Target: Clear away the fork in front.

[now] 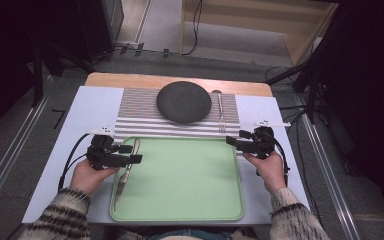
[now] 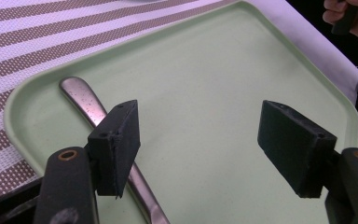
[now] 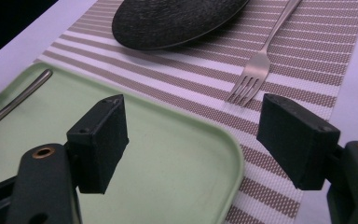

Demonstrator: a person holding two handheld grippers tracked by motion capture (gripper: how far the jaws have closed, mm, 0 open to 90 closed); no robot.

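1. One long silver metal knife point(image 1: 126, 172) lies along the left edge of one pale green plastic tray point(image 1: 190, 200); one silver fork point(image 1: 221, 112) and one round dark grey plate point(image 1: 184, 102) rest on the brown-and-white striped placemat point(image 1: 135, 112).
2. Most of the tray floor is bare.
3. The left gripper point(image 1: 130, 154) is wide open over the knife, holding nothing; its jaw hides part of the handle.
4. The right gripper point(image 1: 232, 141) gapes empty over the tray's far right corner.
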